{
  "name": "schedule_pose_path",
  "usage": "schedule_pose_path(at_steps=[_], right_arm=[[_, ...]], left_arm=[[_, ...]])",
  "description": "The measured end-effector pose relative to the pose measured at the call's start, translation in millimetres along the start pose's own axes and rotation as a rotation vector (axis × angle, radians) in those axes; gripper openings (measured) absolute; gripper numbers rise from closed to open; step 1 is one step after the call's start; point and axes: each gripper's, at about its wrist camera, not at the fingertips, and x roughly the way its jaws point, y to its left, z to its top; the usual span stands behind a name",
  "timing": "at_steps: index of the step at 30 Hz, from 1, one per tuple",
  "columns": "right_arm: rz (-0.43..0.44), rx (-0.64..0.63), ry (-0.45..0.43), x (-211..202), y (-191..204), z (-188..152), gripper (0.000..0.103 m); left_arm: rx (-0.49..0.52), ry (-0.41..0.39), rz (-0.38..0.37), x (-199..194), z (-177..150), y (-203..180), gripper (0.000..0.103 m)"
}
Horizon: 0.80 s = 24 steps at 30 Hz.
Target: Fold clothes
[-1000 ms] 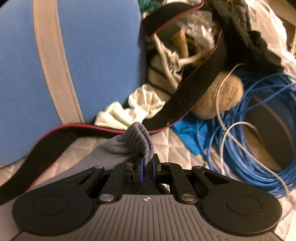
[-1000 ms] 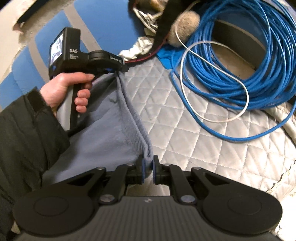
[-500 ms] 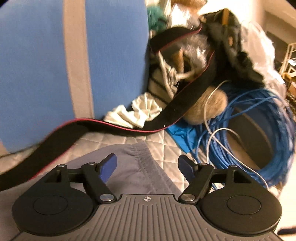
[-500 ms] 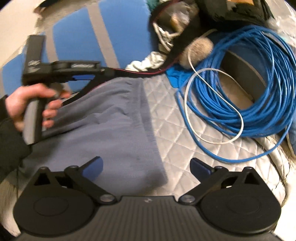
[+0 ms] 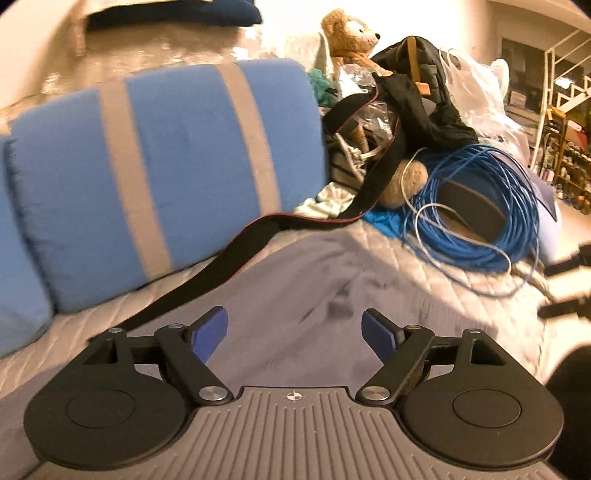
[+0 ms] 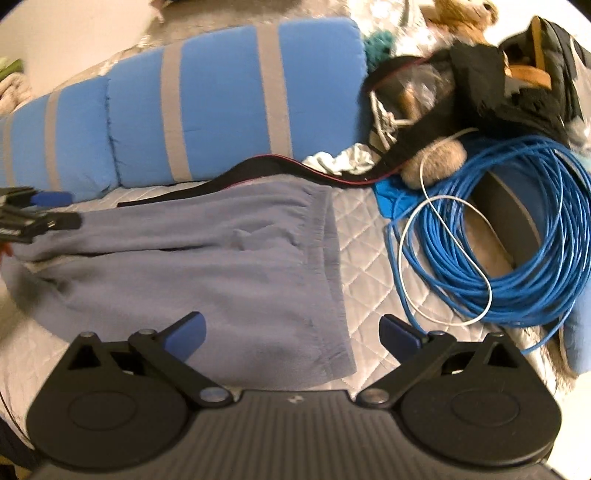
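Your left gripper [image 5: 294, 334] hangs over the grey garment [image 6: 207, 266] with its jaws opening, and nothing sits between the blue pads [image 5: 208, 332]. Your right gripper [image 6: 291, 334] has its jaws spread wide above the near corner of the same cloth, gripping nothing; the hemmed edge [image 6: 330, 266] runs away from you between its two fingers.

The garment lies flat on the quilted grey bedcover [image 6: 369, 236], folded over on itself, with one layer's edge showing as a line across the middle. Its far end reaches the black strap [image 6: 280, 168] with red piping, which trails along the foot of the blue pillow with grey stripes [image 6: 221, 96]. In the right wrist view, the tip of your left gripper shows at the left edge, just above the cloth's far-left part.

To the right of the garment, apart from it, lies a coil of blue cable [image 6: 517, 236] with a white wire [image 6: 443, 258] looped across it. Behind the coil is a heap of dark clothes and bags [image 5: 424, 107], with a teddy bear [image 5: 351, 33] at the back.
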Motion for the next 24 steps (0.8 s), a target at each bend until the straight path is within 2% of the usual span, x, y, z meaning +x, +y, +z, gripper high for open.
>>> schedule_pose_path(at_steps=[4,9,12,19,24], right_arm=[[-0.007,-0.07,-0.024,-7.0,7.8,-5.6,0.103],[-0.021,-0.173,-0.035,-9.5,15.6,-11.3,0.103],[-0.04,-0.208,-0.038,-9.7,15.6,-12.2,0.103],[-0.046,-0.109,-0.09,-3.8,0.0,5.3,0.103],[0.009,-0.11,-0.124,14.5,-3.7,21.1,0.103]], left_arm=[[-0.023,0.016,0.037,-37.2,-32.0,19.2,0.08],[0.021,0.028,0.103,-74.5,-70.5,33.9,0.08],[0.011,0.024,0.113,-91.5,-87.7,39.7,0.08],[-0.069,0.011,0.107,-117.2,-110.6,58.8,0.08],[-0.101,0.016,0.128,-126.4,-113.3,73.2,0.08]])
